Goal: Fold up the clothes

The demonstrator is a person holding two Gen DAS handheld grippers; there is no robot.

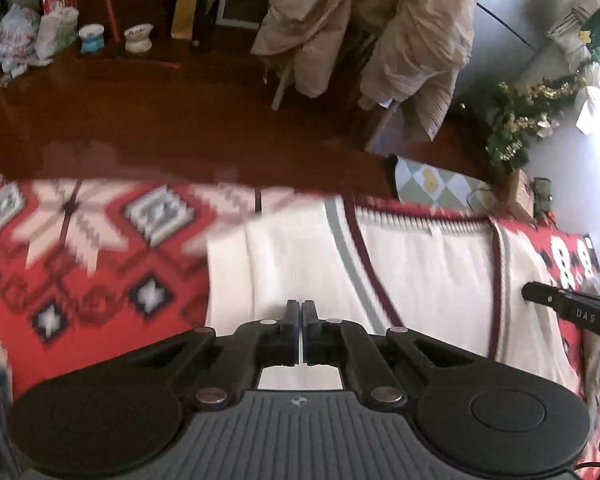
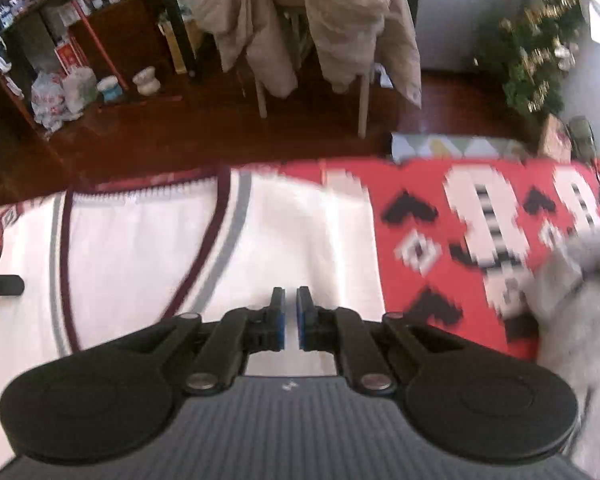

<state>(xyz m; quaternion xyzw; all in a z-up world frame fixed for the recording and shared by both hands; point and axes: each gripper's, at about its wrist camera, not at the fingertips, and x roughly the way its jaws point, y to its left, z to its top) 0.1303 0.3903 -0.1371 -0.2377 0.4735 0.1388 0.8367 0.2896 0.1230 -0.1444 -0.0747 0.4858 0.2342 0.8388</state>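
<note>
A cream sweater point(image 1: 420, 272) with maroon and grey neckline trim lies flat on the red patterned blanket point(image 1: 80, 264). Above it, the left hand-held gripper point(image 1: 302, 306) and right hand-held gripper point(image 2: 290, 294) are both closed, holding nothing.

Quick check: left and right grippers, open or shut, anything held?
Left gripper: shut, nothing held.
Right gripper: shut, small gap, nothing held.

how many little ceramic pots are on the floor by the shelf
2. A blue-and-white pot stands beside the plastic bags; a cream pot stands just right of it, near the red pole. More could be hidden behind the bags.
</note>
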